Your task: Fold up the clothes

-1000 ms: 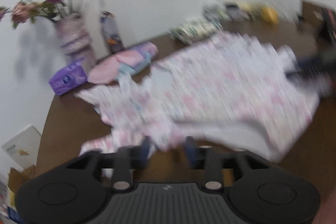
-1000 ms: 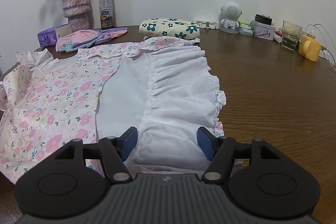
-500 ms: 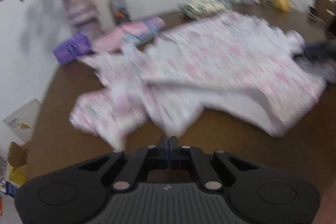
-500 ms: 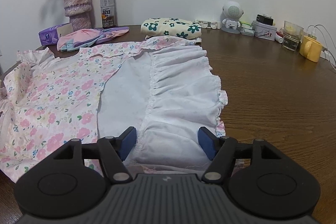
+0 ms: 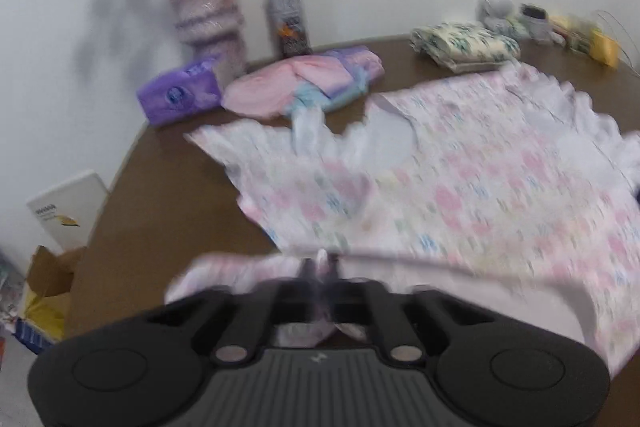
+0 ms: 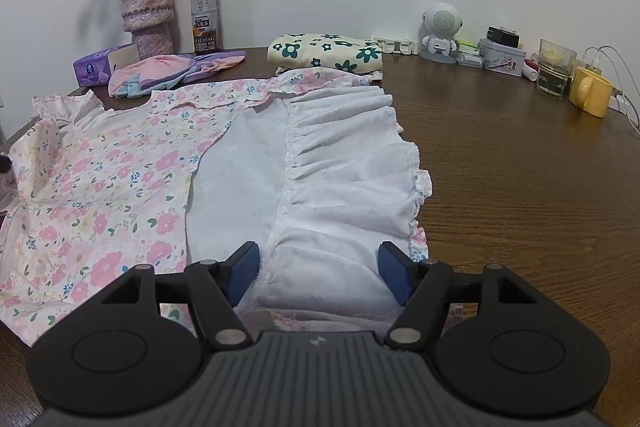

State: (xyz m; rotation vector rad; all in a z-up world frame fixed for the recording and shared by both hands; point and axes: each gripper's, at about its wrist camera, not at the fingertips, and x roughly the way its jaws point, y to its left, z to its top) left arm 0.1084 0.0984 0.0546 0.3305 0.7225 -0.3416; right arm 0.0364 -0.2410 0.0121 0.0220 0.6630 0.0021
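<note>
left gripper (image 5: 322, 267) now clenched on floral dress (image 5: 460, 187) edge, open earlier, right gripper (image 6: 318, 267) unchanged, released

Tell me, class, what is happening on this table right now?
A person with a gripper in each hand is folding a floral dress spread on a brown table. The left gripper has just closed its jaws on a bunched edge of the dress near a sleeve. The right gripper hangs open over the white ruffled hem, pressing on nothing. Two folded garments already lie by the wall: a green-flowered one and a pink and purple one.
</note>
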